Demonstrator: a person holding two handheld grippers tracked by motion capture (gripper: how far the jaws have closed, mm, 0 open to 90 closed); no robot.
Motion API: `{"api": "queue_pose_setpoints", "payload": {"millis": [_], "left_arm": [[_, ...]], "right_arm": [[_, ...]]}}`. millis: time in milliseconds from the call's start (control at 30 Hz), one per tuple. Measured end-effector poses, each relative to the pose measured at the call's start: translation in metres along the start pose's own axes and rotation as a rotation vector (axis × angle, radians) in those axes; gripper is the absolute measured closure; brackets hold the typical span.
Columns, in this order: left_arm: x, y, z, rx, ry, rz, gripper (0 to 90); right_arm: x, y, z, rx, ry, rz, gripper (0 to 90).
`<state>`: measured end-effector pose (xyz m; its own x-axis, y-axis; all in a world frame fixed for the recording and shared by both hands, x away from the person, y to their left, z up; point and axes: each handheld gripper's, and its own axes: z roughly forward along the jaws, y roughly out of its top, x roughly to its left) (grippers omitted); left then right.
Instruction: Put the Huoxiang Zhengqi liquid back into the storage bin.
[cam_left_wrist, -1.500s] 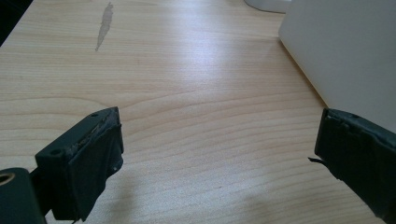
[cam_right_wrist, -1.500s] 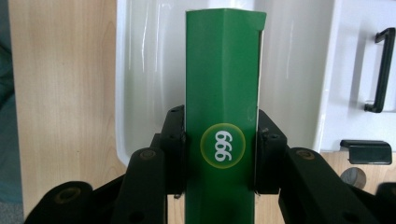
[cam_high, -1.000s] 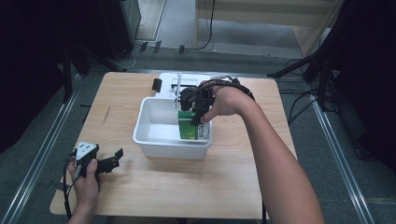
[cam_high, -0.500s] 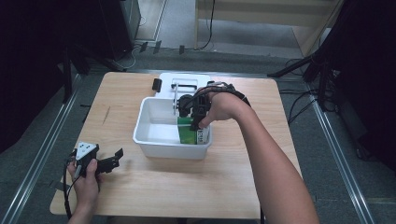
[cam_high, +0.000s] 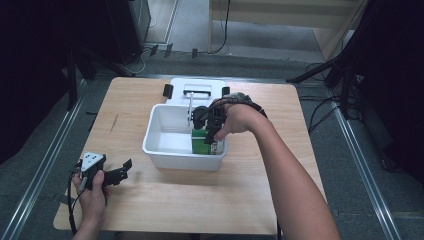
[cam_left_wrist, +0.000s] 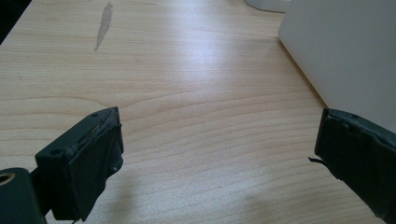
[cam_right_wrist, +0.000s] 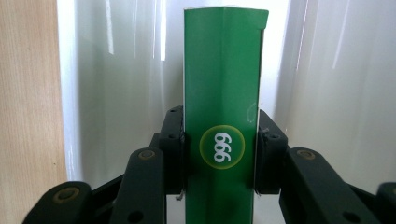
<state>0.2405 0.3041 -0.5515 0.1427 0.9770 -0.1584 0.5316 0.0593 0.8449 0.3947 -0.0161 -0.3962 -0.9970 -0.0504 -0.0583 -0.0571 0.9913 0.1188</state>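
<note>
A green box (cam_high: 202, 141) marked "999" stands inside the white bin (cam_high: 165, 150), against its right wall. My right gripper (cam_high: 209, 131) reaches down into the bin and is shut on the box. In the right gripper view both pads press the narrow sides of the green box (cam_right_wrist: 221, 116) just beside its round label. My left gripper (cam_high: 122, 171) rests low over the table's front left, jaws wide open with nothing between them. Its fingertips (cam_left_wrist: 88, 154) frame bare wood, and the white bin wall (cam_left_wrist: 345, 51) stands just to the right.
Behind the bin lies its white lid (cam_high: 197, 88) with two black clips. A grey streak (cam_left_wrist: 103, 23) marks the wooden table (cam_high: 165, 210). Dark stands and cables surround the table on the floor.
My right gripper has carried the green box a little lower and toward the bin's front right. The left gripper has stayed put.
</note>
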Motion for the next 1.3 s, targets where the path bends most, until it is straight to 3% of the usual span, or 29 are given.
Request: {"api": "queue_pose_setpoints", "payload": {"millis": [200, 333, 433, 633, 800, 900, 1033, 1300], "left_arm": [[0.000, 0.000, 0.000, 0.000, 0.001, -0.001, 2.1], [0.000, 0.000, 0.000, 0.000, 0.000, 0.000, 2.1], [0.000, 0.000, 0.000, 0.001, 0.000, -0.001, 2.1], [0.000, 0.000, 0.000, 0.000, 0.000, 0.000, 2.1], [0.000, 0.000, 0.000, -0.001, 0.000, 0.001, 2.1], [0.000, 0.000, 0.000, -0.001, 0.000, 0.002, 2.1], [0.000, 0.000, 0.000, -0.002, 0.000, 0.001, 2.1], [0.000, 0.000, 0.000, -0.001, 0.000, 0.002, 2.1]], "right_arm": [[0.002, 0.001, 0.005, 0.021, 0.016, -0.005, 56.0], [0.003, 0.000, 0.006, 0.028, 0.003, 0.018, 48.7], [0.003, -0.001, 0.004, 0.028, 0.001, 0.073, 41.1], [0.008, 0.000, 0.001, 0.050, -0.035, 0.106, 28.7], [0.008, 0.000, -0.003, 0.048, -0.060, 0.166, 15.1], [0.007, -0.002, -0.006, 0.033, -0.080, 0.201, 11.6], [0.008, -0.003, -0.010, -0.001, -0.094, 0.194, 3.6], [0.006, -0.009, -0.025, -0.111, -0.104, 0.273, 0.0]]}}
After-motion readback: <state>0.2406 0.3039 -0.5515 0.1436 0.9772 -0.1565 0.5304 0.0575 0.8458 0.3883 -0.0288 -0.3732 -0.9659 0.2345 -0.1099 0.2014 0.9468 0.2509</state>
